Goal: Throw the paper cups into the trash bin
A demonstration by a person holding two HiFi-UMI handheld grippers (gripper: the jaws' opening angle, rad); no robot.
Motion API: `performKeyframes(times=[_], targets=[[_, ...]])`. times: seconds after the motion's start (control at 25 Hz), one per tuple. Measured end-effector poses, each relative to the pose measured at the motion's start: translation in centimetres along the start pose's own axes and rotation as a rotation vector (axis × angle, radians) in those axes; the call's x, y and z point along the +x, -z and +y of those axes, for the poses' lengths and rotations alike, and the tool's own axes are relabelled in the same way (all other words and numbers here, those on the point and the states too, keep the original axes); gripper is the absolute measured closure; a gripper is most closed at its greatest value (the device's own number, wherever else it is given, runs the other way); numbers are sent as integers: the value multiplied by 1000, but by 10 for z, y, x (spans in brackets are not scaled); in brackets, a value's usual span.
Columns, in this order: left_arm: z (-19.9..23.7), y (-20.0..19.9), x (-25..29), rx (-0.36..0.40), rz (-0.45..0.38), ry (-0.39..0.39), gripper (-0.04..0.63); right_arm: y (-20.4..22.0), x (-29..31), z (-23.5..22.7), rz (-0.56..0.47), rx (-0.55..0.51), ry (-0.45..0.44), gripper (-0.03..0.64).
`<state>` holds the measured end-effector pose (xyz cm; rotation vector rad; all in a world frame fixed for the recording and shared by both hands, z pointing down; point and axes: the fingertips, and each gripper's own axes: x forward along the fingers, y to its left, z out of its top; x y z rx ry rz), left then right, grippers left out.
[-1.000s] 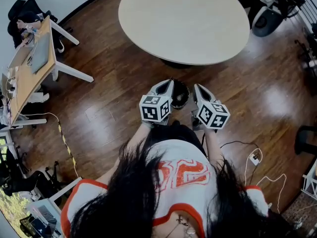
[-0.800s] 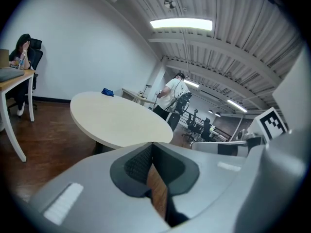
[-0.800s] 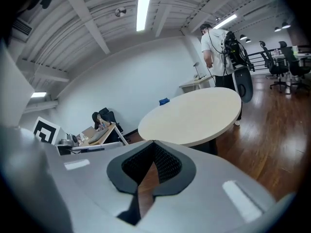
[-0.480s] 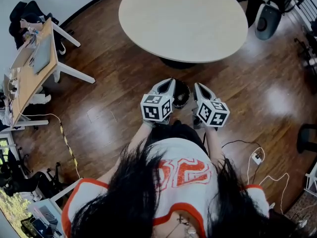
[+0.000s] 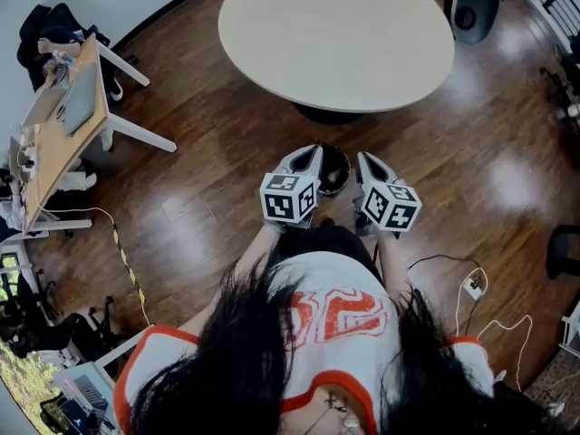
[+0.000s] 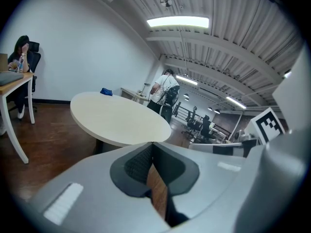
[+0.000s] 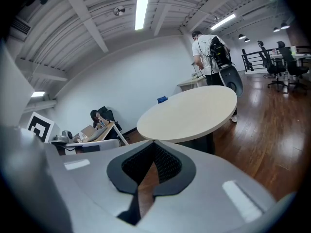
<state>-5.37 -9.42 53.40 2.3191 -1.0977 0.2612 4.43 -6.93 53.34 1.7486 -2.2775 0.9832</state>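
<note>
Jaws sitting closed and empty on left gripper [image 5: 312, 151] and right gripper [image 5: 363, 159], trash bin [image 5: 333, 168] showing on the floor between them, round counter [image 5: 335, 39] lying beyond.

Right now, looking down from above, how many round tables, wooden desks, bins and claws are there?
Round table: 1
Wooden desk: 1
Trash bin: 1
Claws: 2, the left claw and the right claw, both shut with nothing in them
Total: 5
</note>
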Motion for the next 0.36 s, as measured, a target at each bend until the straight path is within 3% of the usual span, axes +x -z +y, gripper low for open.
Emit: performKeyframes(times=[0.36], targets=[[-2, -1, 2, 11, 8, 4, 595, 0, 4, 0, 10, -2, -2, 617]])
